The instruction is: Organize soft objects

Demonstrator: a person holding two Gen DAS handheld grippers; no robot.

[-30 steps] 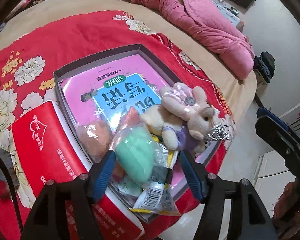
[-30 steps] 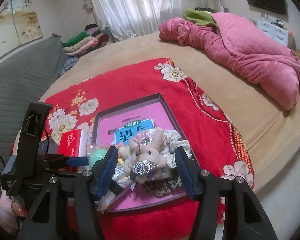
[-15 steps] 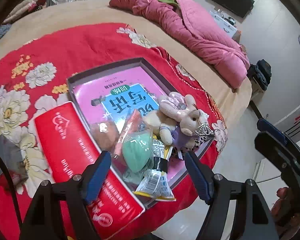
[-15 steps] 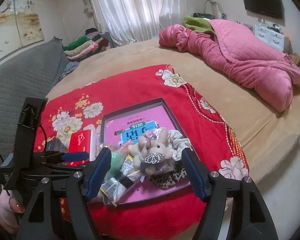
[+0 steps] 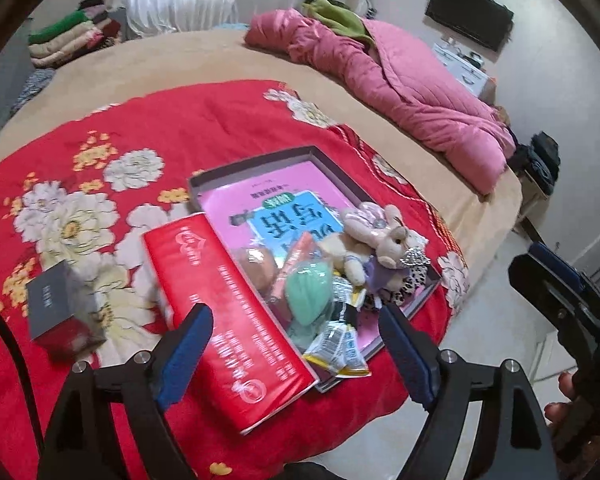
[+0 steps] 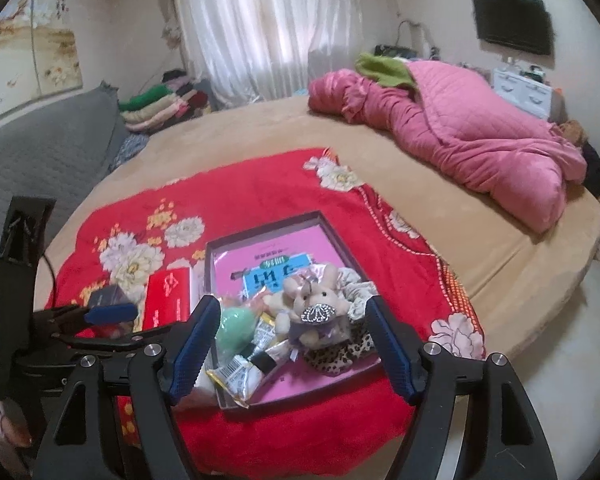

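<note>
Right wrist view: both grippers, left [image 5: 296,352] and right [image 6: 290,346], spread, empty, above shallow dark tray [image 6: 260,230]; soft beige plush rabbit [image 6: 314,300] already inside, likely final check.

A red floral blanket [image 5: 220,120] covers the near side of a round tan bed [image 6: 284,128], ahead of the grippers. Farther off to the right lies a bunched pink quilt [image 6: 468,128] (a green cloth [image 6: 384,69] sits on top). Folded clothes [image 6: 160,104] stack far left by white curtains [image 6: 260,28]; a dark television [image 6: 514,24] hangs far right.
</note>
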